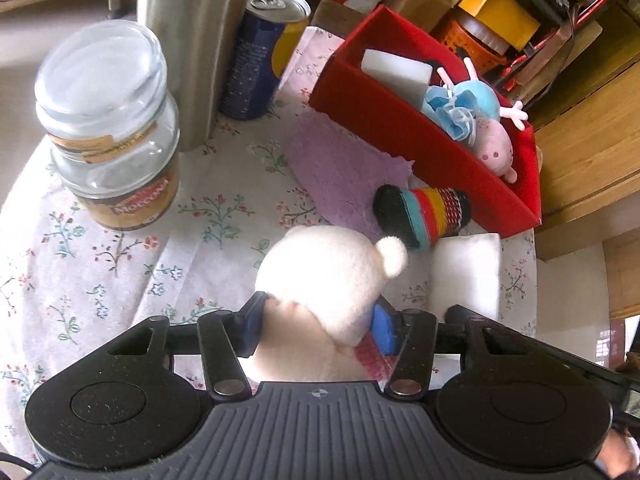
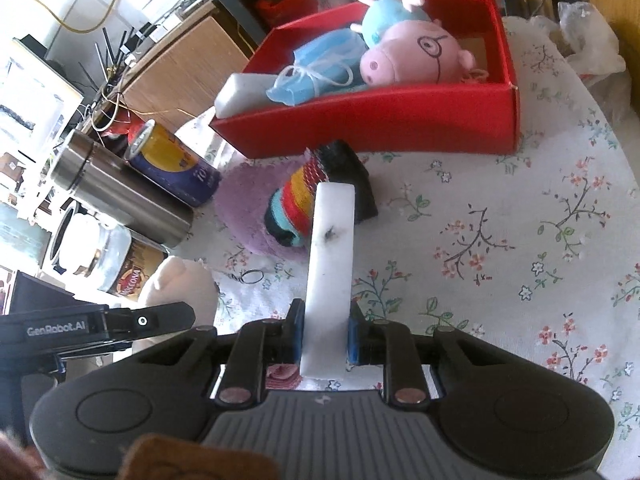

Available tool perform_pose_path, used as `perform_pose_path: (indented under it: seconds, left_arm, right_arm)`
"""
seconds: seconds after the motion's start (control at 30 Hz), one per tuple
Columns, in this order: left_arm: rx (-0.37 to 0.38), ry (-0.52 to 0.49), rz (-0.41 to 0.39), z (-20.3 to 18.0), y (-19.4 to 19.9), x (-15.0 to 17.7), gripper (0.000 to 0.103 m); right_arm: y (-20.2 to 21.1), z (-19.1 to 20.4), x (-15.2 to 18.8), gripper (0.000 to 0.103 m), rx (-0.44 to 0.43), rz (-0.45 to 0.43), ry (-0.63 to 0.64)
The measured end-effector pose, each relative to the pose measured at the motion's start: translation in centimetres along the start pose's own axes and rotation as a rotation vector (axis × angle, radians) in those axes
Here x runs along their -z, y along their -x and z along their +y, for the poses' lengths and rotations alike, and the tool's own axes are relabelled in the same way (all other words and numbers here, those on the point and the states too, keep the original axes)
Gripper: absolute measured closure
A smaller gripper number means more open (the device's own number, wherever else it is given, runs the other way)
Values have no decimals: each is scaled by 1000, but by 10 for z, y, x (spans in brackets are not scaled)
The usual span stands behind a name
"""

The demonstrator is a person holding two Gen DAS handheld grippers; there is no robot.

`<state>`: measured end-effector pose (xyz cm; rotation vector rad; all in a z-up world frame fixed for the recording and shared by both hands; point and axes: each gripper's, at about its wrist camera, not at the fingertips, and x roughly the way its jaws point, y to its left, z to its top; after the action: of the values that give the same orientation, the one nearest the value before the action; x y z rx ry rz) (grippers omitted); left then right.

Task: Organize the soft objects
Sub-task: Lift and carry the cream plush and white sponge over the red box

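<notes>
My left gripper [image 1: 318, 326] is shut on a cream plush toy [image 1: 328, 280], held just above the floral tablecloth [image 1: 120, 264]. My right gripper [image 2: 323, 336] is shut on a white sponge block [image 2: 331, 260] that stands on edge; it also shows in the left wrist view [image 1: 466, 276]. A red box [image 1: 400, 128] [image 2: 380, 124] holds a pink pig plush [image 2: 416, 56], a blue face mask [image 2: 320, 68] and another white sponge [image 2: 240, 94]. A striped sock [image 1: 424, 212] [image 2: 304, 204] lies on a purple cloth [image 1: 340, 168] beside the box.
A glass coffee jar [image 1: 112, 128], a steel flask [image 1: 192, 40] and a blue-yellow can [image 1: 264, 52] stand at the table's far left. A wooden cabinet [image 1: 592, 140] is past the box. A small ring [image 2: 250, 277] lies on the cloth.
</notes>
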<state>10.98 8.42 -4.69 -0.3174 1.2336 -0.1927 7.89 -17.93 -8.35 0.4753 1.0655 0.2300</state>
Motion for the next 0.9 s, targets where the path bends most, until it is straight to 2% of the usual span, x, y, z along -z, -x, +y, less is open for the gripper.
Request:
perform_pose_path:
  seconds: [0.43,0.7,0.9]
  left_arm:
    - [35,-59,-10,-10,16,13,48]
    - [128,-94,-45,-31,34,16,48]
    - [159,-103,-101,-44,46,10,47]
  right_arm:
    - [36,4,9,103,-11,-43,49]
    - [57,14,9,103,-52,-85,69]
    - [73,21,5,103,-57,-140,87]
